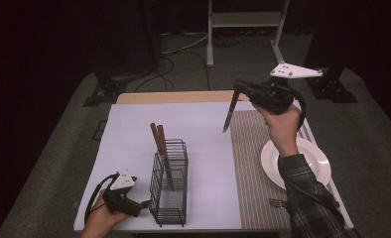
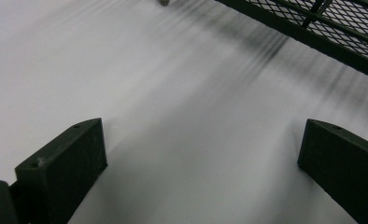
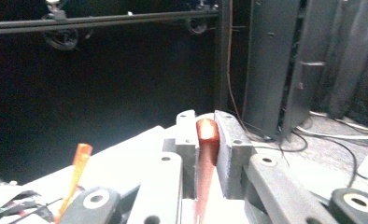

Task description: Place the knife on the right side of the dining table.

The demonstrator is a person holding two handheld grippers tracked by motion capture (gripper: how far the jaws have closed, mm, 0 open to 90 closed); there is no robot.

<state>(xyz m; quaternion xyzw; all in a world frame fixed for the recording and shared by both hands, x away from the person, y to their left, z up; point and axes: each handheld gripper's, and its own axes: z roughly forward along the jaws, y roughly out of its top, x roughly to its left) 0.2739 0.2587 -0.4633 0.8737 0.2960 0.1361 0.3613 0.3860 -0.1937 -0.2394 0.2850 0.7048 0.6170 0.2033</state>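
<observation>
My right gripper [image 1: 241, 90] is raised over the far side of the table, shut on a knife [image 1: 229, 116]. Its blade hangs down toward the white table cover, the tip just left of the striped placemat [image 1: 250, 163]. In the right gripper view the jaws [image 3: 206, 128] pinch the knife's red-brown handle [image 3: 207, 144]. My left gripper [image 1: 143, 203] rests low at the front left, beside a black wire basket [image 1: 169, 198]. In the left gripper view that gripper [image 2: 201, 154] stands open over bare white surface, with the basket [image 2: 331, 28] at the upper right. Two wooden-handled utensils [image 1: 159, 141] stand in the basket.
A white plate [image 1: 315, 153] lies on the placemat at the right, and a fork [image 1: 278, 202] lies near the front edge beside it. A white stand's legs [image 1: 211, 44] and cables are on the floor beyond the table.
</observation>
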